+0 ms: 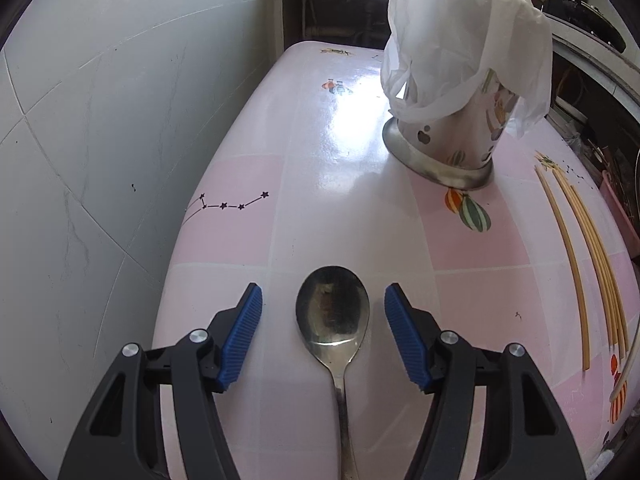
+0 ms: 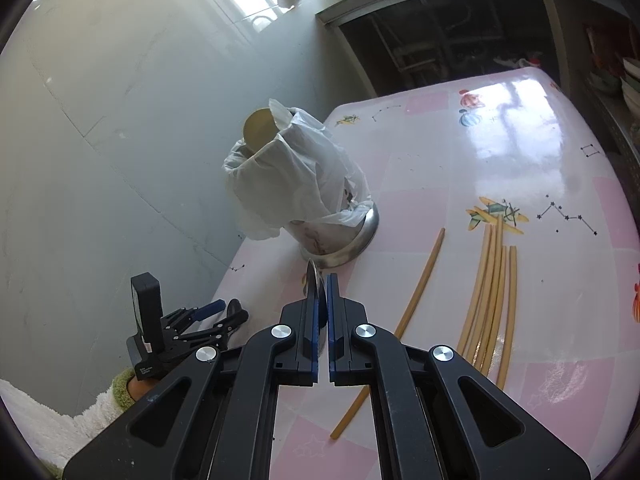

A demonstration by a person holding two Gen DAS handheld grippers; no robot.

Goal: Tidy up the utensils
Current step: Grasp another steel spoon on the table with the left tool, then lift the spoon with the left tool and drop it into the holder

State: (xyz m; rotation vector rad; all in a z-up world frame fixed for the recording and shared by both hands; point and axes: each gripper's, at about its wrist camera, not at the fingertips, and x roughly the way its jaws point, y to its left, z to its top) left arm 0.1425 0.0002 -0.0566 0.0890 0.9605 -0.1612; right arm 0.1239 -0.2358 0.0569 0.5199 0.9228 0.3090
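Now left gripper (image 1: 323, 310) straddles spoon (image 1: 333, 312), jaws apart, untouched.

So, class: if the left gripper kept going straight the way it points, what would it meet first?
Most likely the spoon: its bowl lies between the open fingers of the left gripper, which points down at the table. Depth is hard to judge here, so the fingertips might touch the table at about the same moment.

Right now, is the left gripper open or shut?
Open: the left gripper has both blue pads apart, clear of the spoon lying between them.
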